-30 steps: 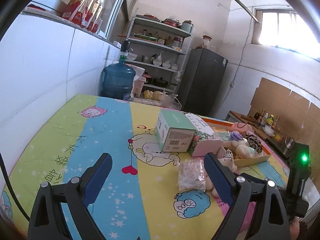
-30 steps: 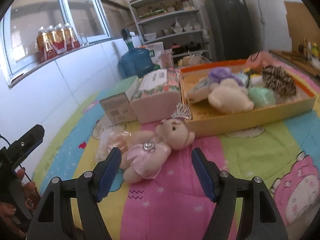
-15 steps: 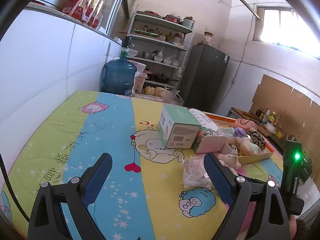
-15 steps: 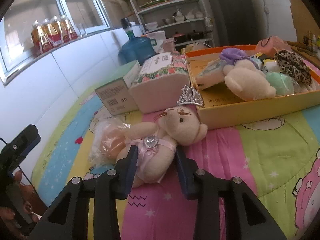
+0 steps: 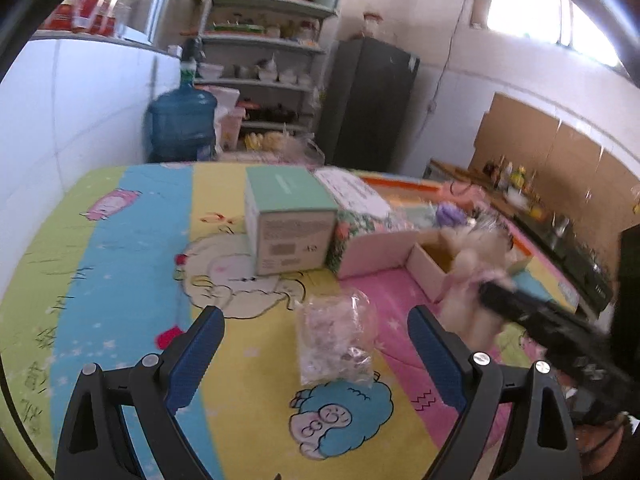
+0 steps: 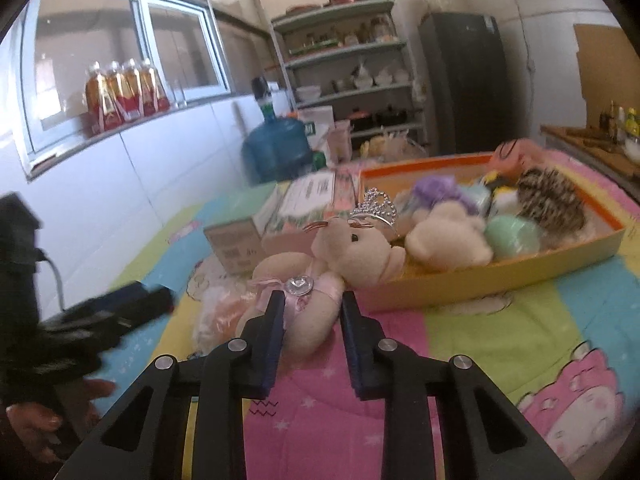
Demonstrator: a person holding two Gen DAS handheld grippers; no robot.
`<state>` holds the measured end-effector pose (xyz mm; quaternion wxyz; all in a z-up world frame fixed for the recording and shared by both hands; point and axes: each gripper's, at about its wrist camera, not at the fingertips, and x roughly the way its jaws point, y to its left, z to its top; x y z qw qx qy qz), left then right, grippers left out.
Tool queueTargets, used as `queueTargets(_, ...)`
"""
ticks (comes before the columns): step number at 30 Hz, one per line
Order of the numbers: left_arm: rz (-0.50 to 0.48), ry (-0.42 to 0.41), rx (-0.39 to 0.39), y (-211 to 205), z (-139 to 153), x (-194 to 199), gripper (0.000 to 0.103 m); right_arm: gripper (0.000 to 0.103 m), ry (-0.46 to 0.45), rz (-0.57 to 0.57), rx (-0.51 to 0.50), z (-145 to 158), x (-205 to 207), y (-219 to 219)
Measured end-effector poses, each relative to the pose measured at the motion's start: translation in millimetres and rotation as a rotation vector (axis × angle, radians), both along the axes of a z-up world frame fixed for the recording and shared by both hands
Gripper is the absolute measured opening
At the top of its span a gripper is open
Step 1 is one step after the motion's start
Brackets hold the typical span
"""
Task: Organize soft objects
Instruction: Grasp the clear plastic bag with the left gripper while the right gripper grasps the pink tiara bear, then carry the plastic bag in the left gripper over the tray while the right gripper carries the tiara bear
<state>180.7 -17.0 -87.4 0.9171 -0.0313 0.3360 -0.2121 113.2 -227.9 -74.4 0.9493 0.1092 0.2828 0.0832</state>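
A cream teddy bear (image 6: 356, 252) in a pink dress and a silver tiara is off the mat, its body between the fingers of my right gripper (image 6: 310, 300). The jaws are closing and the pads press into its dress. In the left wrist view the bear (image 5: 468, 276) shows blurred at the right. My left gripper (image 5: 316, 320) stands open above a clear plastic bag (image 5: 336, 340) of soft pale stuff lying on the mat. An orange tray (image 6: 480, 280) behind the bear holds several plush toys.
A green box (image 5: 288, 224) and a floral tissue box (image 5: 360, 216) sit on the cartoon mat beside the tray (image 5: 400, 184). A blue water jug (image 5: 182, 124), shelves and a dark fridge stand behind. A white tiled wall runs along the left.
My right gripper's jaws went from wide apart to pressed on the bear and raised it off the mat. My left gripper moved in over the plastic bag, still open.
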Motion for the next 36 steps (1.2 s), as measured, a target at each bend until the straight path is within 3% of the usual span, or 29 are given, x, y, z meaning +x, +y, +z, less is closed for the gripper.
queueTargets(9,0.007,0.109,0.101,-29.9,-21.5,26.9,0.092,0.028,-0.018,-0.021,0.024,2.4,-5.7,-22.1)
queueTargets(16,0.023,0.147,0.132,-37.3,-34.8,31.3,0.069,0.028,-0.01,-0.026,0.046,-2.1,-5.9,-30.7)
queueTargets(20,0.041,0.132,0.138,-38.7,-36.6,27.6,0.057,0.028,-0.008,-0.025,0.052,-3.5,-5.8,-33.7)
queueTargets(29,0.065,0.115,0.096,-32.0,-30.8,20.2,0.054,0.028,-0.011,-0.03,0.061,-5.3,-6.9,-39.1)
queueTargets(36,0.04,0.057,0.063,-38.7,-3.9,7.5,0.054,0.028,-0.032,-0.04,0.059,0.9,-10.3,-45.2)
